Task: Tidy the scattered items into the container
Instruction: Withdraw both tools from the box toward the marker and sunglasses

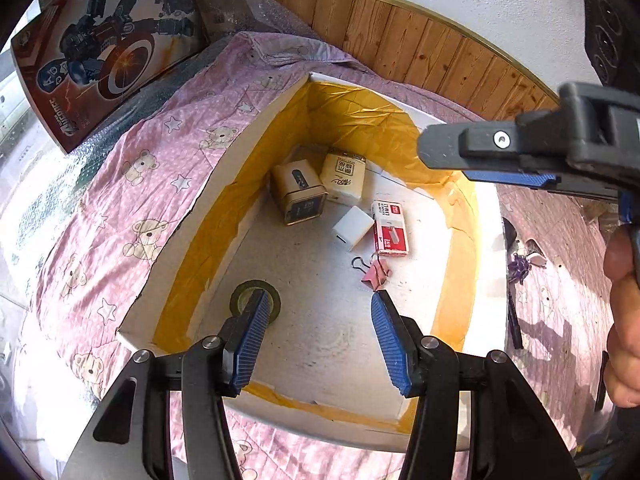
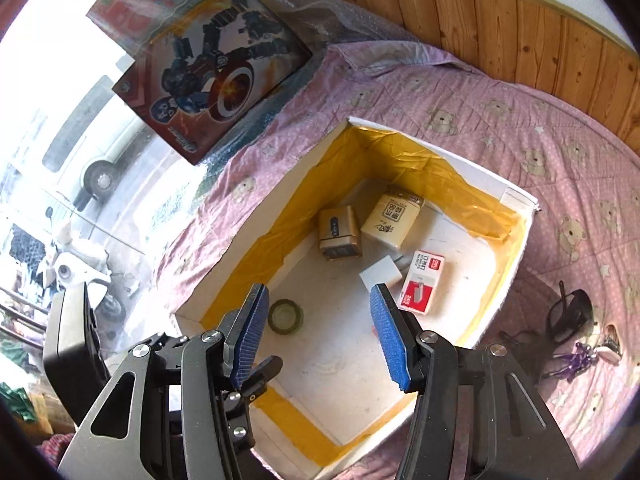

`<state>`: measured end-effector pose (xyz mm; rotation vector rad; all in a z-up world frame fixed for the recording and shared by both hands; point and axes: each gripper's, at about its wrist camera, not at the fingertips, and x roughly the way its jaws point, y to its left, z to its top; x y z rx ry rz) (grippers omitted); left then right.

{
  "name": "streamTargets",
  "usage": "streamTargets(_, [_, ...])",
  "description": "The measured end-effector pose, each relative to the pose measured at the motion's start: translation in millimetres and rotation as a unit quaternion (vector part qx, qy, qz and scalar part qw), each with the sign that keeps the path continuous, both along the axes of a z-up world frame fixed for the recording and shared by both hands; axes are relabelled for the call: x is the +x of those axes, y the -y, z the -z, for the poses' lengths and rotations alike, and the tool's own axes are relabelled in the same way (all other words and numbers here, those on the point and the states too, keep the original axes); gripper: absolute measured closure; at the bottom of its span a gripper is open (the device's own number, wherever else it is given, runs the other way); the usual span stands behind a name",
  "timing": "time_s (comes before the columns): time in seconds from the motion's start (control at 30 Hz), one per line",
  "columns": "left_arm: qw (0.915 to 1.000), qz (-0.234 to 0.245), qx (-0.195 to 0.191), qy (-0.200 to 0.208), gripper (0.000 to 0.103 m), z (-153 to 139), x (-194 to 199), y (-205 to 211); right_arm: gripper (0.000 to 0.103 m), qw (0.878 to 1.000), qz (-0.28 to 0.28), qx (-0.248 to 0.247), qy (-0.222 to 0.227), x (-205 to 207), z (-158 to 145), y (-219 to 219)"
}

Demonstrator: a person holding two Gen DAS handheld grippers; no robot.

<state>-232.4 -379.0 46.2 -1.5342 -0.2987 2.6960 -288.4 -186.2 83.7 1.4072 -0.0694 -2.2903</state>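
A white box (image 1: 276, 108) (image 2: 520, 200) lined with yellow tape lies on the pink bedspread. Inside it are a gold tin (image 1: 298, 192) (image 2: 339, 234), a cream tissue pack (image 1: 345, 178) (image 2: 394, 220), a white charger cube (image 1: 354, 227) (image 2: 380, 274), a red staple box (image 1: 390, 228) (image 2: 422, 282), a pink binder clip (image 1: 374, 270) and a tape roll (image 1: 242, 298) (image 2: 285, 316). My left gripper (image 1: 318, 304) hovers open over the box, empty. My right gripper (image 2: 318, 300) is also open and empty above it; in the left wrist view it shows side-on (image 1: 500, 152).
Dark sunglasses (image 2: 570, 314) and a purple trinket (image 2: 580, 358) (image 1: 520, 266) lie on the bedspread to the right of the box. Toy boxes (image 1: 108, 52) (image 2: 212, 76) stand at the far left by a window. A wooden headboard (image 2: 520, 28) runs behind. A hand (image 1: 624, 320) holds the right gripper.
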Motion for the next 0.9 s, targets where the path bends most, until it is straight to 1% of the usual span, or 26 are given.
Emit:
streamTargets(0.07, [1.0,0.0,-0.006,-0.005,0.046,-4.9,5.4,-4.8,0.047,1.0,0.003,-0.001,-0.02,16.7,-6.2,-9.2])
streamTargets(0.17, [0.9998,0.006,-0.017,-0.013,0.046,-13.0,13.0,-14.0,0.047,0.999,0.009,-0.006,-0.048,40.4,-14.1,-21.4])
streamTargets(0.33, [0.9991,0.016,-0.03,-0.026,0.046,-26.9,25.9,-29.6,0.047,0.997,0.008,-0.025,-0.073,72.0,-21.3,-36.2])
streamTargets(0.6, [0.9975,0.03,-0.044,-0.046,0.046,-45.9,43.4,-49.6,0.047,0.995,0.017,-0.061,-0.082,107.5,-20.9,-54.4])
streamTargets(0.73, [0.997,0.035,-0.042,-0.054,0.046,-52.1,51.3,-57.4,0.047,0.993,0.021,-0.076,-0.087,126.5,-18.2,-67.3])
streamTargets(0.9, [0.9967,0.036,-0.03,-0.066,0.045,-56.7,60.2,-64.1,0.048,0.991,0.036,-0.105,-0.08,145.5,-7.3,-87.8])
